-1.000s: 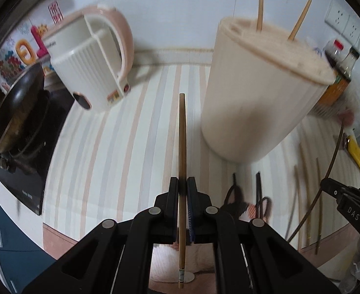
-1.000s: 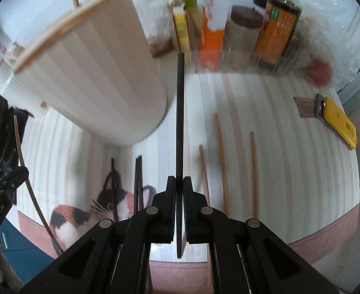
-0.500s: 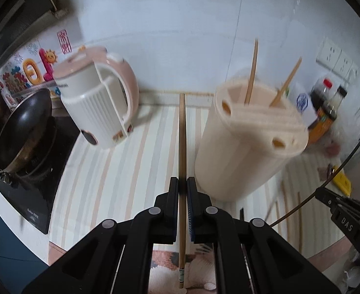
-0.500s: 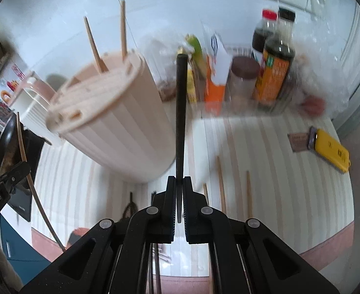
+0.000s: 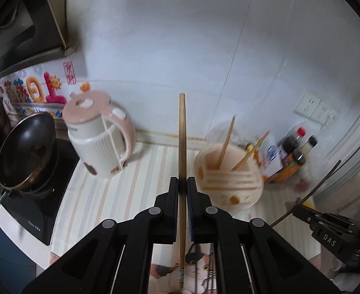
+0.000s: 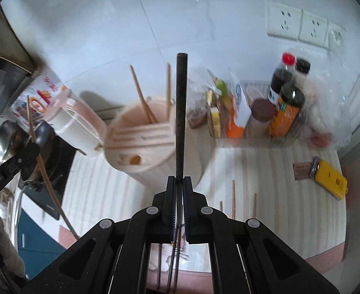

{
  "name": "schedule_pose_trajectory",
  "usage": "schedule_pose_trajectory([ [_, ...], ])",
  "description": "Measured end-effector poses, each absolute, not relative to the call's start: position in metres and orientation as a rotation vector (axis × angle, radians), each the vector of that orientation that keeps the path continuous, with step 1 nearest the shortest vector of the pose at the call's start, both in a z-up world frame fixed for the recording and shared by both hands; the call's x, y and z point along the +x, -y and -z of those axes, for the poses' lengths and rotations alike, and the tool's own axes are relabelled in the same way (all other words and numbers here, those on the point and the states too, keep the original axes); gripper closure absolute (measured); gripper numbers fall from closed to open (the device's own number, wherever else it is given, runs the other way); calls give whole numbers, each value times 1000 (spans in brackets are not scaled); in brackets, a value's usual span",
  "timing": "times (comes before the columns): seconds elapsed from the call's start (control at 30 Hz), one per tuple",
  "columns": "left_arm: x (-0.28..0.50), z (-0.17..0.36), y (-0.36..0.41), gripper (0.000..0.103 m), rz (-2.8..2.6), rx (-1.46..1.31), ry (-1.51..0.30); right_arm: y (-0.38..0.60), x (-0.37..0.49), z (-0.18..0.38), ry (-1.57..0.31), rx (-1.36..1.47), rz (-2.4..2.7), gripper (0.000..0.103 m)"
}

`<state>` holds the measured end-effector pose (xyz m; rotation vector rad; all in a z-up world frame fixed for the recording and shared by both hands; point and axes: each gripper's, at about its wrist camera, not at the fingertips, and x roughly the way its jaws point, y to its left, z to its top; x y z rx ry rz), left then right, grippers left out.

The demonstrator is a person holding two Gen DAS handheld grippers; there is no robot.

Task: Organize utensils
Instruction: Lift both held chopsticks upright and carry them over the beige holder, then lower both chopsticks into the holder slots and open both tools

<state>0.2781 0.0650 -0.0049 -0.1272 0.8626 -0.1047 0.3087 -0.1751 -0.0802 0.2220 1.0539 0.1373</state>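
Both tongs are clamped on sticks: the left gripper (image 5: 182, 191) pinches a bamboo chopstick (image 5: 182, 134), the right gripper (image 6: 179, 191) a dark chopstick (image 6: 181, 112), each pointing to 12 o'clock along the fingers. The chopstick holder (image 6: 140, 147) stands at 11 o'clock of the right gripper and looks nearer to it; from the left it sits at 1 o'clock. Loose chopsticks (image 6: 233, 198) lie on the striped counter (image 6: 265, 171).

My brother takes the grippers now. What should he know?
Left gripper is shut on a wooden chopstick; right gripper is shut on a black chopstick. Both are up above the counter.
Two chopsticks already stand in the beige holder.
Left: drop both held sticks into the holder, then collect the wooden chopsticks lying on the striped counter.
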Motion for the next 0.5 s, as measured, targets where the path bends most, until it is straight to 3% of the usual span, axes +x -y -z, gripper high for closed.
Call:
schedule_pose_trajectory([
  [0.5,345,-73,-33,99,207,-181,-767,177,368,-29,-919,225,-156,98],
])
